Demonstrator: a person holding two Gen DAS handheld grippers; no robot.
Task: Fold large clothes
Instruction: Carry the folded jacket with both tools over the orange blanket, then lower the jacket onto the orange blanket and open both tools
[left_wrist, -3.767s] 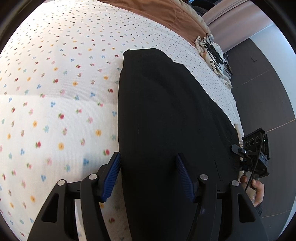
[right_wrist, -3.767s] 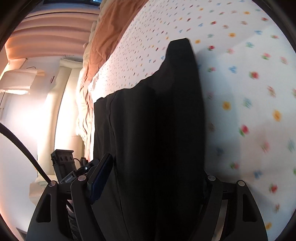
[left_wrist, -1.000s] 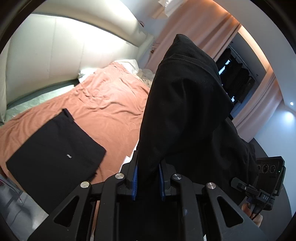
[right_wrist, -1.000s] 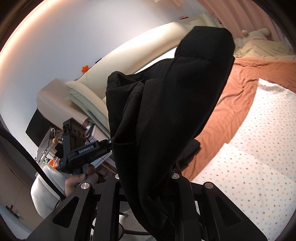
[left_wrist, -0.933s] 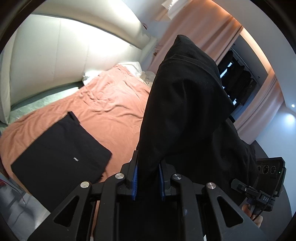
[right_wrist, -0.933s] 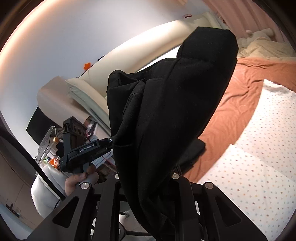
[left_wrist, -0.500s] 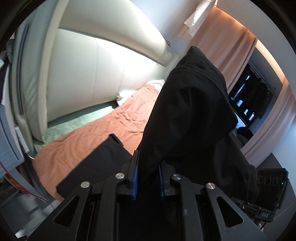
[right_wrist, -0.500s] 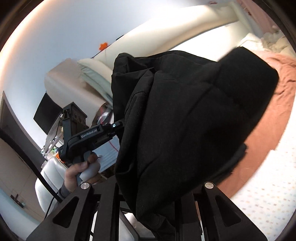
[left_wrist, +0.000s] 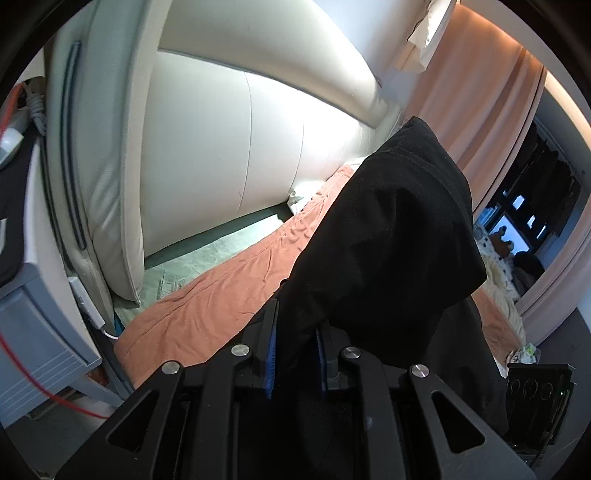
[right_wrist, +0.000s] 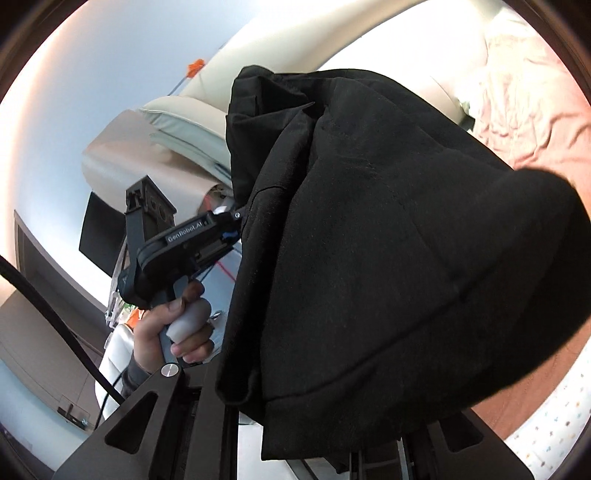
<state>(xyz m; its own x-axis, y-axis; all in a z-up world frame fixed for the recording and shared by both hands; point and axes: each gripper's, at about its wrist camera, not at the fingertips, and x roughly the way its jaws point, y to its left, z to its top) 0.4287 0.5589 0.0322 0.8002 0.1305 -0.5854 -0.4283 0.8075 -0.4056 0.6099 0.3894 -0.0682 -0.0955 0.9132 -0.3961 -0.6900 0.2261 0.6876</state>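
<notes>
A folded black garment (left_wrist: 388, 266) hangs in the air between both grippers. My left gripper (left_wrist: 295, 354) is shut on its edge, the blue pads pinching the cloth. In the right wrist view the garment (right_wrist: 388, 240) drapes over my right gripper and hides its fingers; the cloth rises from between them, so it is held. The left gripper (right_wrist: 231, 225) also shows there, clamped on the garment's far edge, with a hand on its handle.
An orange-brown bedspread (left_wrist: 207, 306) covers the bed below. A white padded headboard (left_wrist: 221, 147) stands behind it. A grey bedside unit (left_wrist: 33, 332) with a red cable is at left. Floral sheet (right_wrist: 546, 428) shows at lower right. Curtains (left_wrist: 480, 122) hang at the back.
Both grippers closed on the black garment, lifted it off the floral sheet and carried it left toward the headboard end; the other folded black garment on the bedspread has left view.
</notes>
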